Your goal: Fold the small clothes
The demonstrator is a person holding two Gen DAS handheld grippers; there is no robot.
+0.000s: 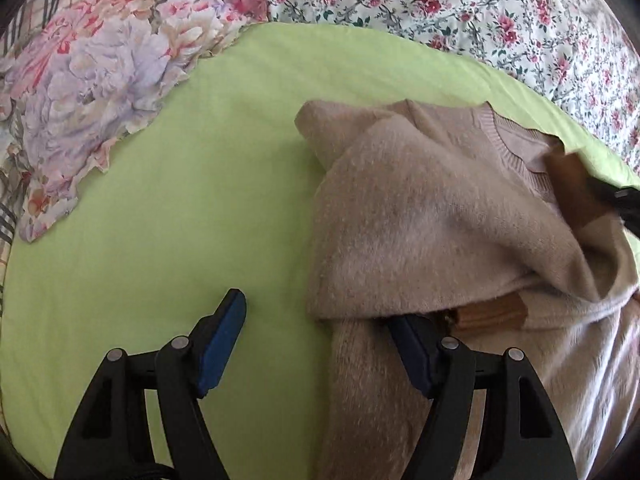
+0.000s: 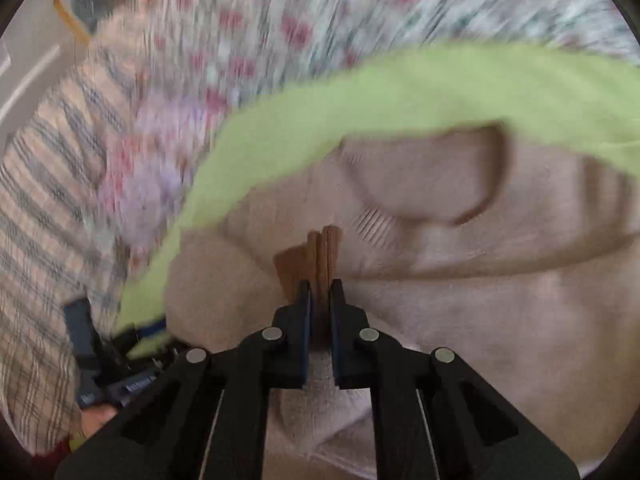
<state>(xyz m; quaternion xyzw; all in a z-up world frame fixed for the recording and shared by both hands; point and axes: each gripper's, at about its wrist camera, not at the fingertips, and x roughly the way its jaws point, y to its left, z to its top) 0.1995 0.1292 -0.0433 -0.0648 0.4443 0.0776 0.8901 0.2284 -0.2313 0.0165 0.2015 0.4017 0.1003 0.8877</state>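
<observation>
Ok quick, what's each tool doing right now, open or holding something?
Left tool: open, one finger tucked under the fuzzy beige knitted sweater, gripping nothing.
Right tool: shut on the sweater's brown ribbed cuff.

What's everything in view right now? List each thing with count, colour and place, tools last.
Fuzzy beige knit sweater: one, beige with brown ribbed cuffs, partly folded on the sheet's right side.
Plain light-green sheet: one, green, under the sweater.
Ruffled floral pillow: one, lilac and pink, far left.
Rose-print cover: one, white with red roses, beyond the sheet.
Plaid fabric: one, beige and grey, left edge.
Left tool: open, one finger under the sweater's fold.
Right tool: shut on a brown cuff.
</observation>
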